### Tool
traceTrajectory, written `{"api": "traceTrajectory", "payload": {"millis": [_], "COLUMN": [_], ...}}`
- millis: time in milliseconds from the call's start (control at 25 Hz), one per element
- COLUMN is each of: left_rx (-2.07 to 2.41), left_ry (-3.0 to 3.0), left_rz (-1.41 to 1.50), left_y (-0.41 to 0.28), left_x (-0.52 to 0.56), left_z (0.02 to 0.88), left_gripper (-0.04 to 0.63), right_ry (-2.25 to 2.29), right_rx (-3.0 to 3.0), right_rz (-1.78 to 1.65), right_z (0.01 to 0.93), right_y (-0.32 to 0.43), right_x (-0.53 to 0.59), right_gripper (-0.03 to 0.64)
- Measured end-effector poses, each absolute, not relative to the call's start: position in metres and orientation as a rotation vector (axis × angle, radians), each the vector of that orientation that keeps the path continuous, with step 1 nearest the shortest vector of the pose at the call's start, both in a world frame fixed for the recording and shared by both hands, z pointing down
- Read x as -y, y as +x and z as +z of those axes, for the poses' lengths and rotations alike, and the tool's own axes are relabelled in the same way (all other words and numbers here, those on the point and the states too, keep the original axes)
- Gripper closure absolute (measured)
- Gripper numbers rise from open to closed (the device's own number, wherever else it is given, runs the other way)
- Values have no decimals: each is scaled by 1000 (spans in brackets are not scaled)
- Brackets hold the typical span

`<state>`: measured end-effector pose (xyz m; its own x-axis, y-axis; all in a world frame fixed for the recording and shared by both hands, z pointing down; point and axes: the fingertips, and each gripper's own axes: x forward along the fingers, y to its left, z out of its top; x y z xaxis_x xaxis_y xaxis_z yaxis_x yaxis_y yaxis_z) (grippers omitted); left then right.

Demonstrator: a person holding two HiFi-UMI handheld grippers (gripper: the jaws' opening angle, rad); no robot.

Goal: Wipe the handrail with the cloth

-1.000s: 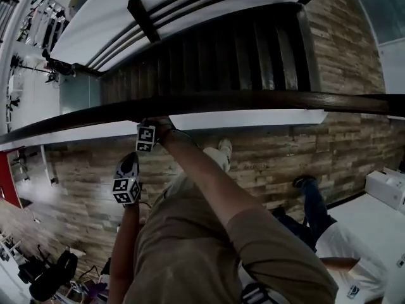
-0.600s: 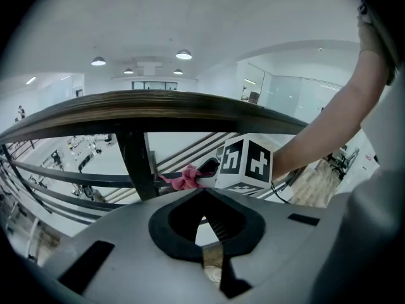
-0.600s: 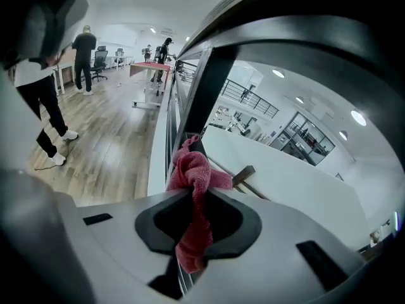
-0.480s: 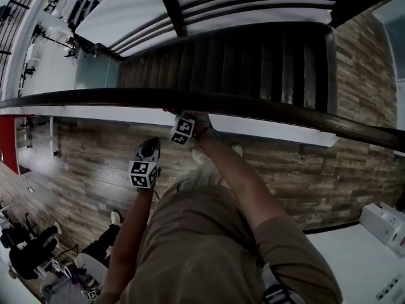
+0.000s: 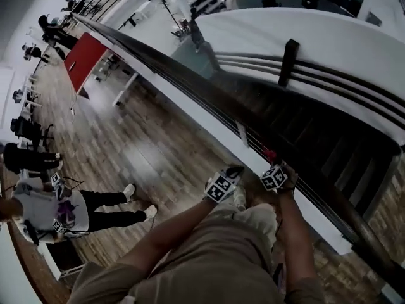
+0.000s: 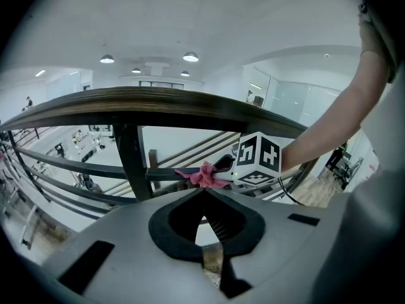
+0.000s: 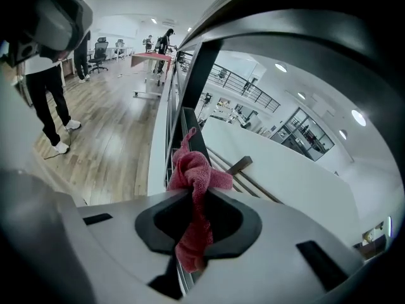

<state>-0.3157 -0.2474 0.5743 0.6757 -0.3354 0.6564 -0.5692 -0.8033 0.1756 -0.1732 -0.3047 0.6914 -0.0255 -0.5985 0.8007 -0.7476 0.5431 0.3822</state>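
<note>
A dark wooden handrail (image 5: 166,62) runs diagonally from upper left to lower right, and arches across the left gripper view (image 6: 158,105). My right gripper (image 5: 271,161) is shut on a pink cloth (image 5: 270,155), held under the top rail beside a dark baluster (image 7: 196,75). The cloth (image 7: 193,176) bunches out between the right gripper (image 7: 193,194) jaws and hangs down behind them. The left gripper view shows the cloth (image 6: 204,175) level with a thin lower bar (image 6: 166,171). My left gripper (image 5: 235,170) hangs just left of the right one, shut and empty (image 6: 204,192).
Beyond the railing a dark staircase (image 5: 316,138) drops away beside a white curved wall (image 5: 304,30). On my side is a wooden floor (image 5: 126,144) with a red table (image 5: 85,56) and people standing at the left (image 5: 38,208).
The head view has swung, so the handrail now runs diagonally instead of level. The right gripper stays at the railing with the cloth. The left gripper has drawn closer to the right one.
</note>
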Motion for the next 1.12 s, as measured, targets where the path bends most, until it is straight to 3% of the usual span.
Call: {"api": "traceTrajectory", "payload": {"millis": [1120], "left_rx": [927], "left_ry": [2480], "left_rz": [895], "left_y": [-155], "left_x": [106], "left_z": [536], "left_gripper": [577], "right_ry": [1056], "right_rx": [1701], "right_rz": [215], "right_z": [684], "right_y": [6], "right_x": [162], "right_gripper": [555]}}
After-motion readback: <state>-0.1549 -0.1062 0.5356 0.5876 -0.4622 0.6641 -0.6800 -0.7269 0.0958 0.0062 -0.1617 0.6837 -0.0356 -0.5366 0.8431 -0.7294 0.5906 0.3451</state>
